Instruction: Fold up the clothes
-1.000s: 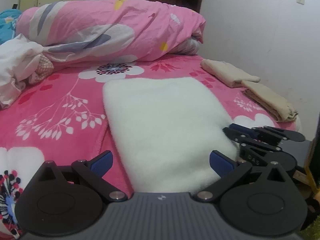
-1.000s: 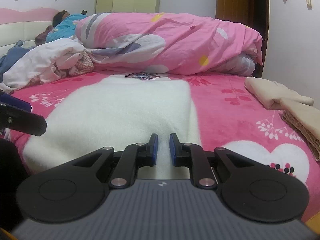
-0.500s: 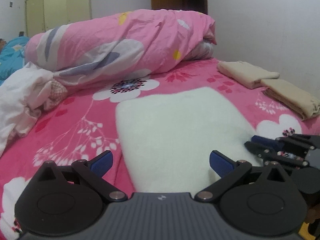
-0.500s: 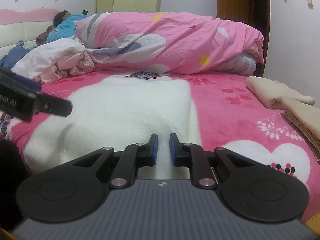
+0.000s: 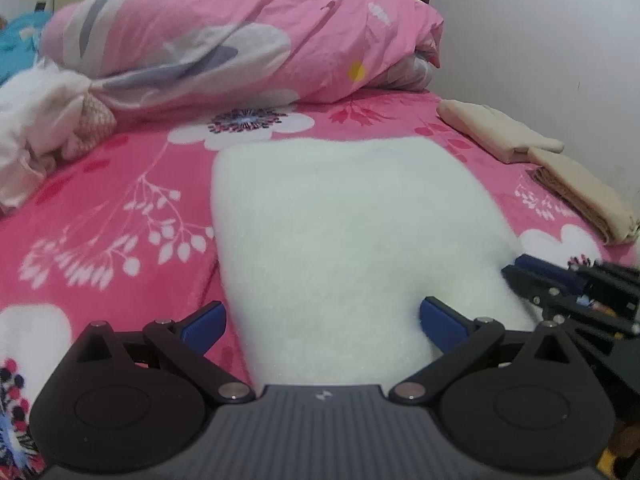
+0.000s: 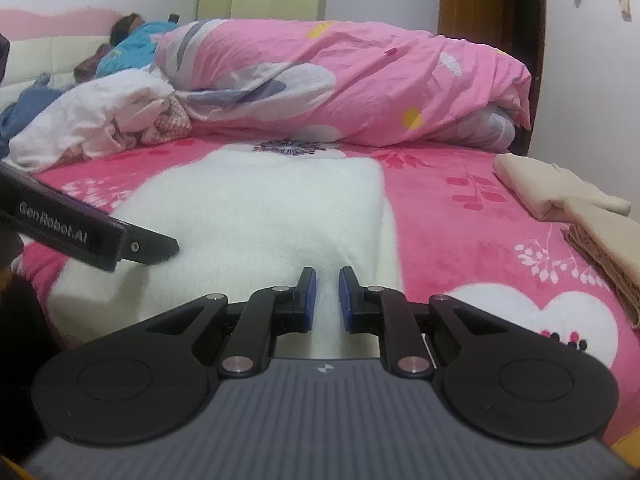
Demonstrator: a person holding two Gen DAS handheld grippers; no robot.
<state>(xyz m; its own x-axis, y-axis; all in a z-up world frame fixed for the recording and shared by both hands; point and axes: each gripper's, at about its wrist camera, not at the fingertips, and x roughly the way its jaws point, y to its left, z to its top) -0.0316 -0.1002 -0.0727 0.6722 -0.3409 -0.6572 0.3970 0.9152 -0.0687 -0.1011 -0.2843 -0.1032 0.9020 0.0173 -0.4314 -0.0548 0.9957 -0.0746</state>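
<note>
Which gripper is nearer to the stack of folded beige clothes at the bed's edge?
The right. The right gripper pinches the white fleece garment's near edge on the side toward the folded beige clothes. The left gripper sits open at the garment's other side, farther away.

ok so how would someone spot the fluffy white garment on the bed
Start from the pink flowered bed cover. In its middle, in front of the rolled pink quilt, lies the white garment, flat and rectangular. Unlike the folded beige clothes to its right, it is fluffy.
</note>
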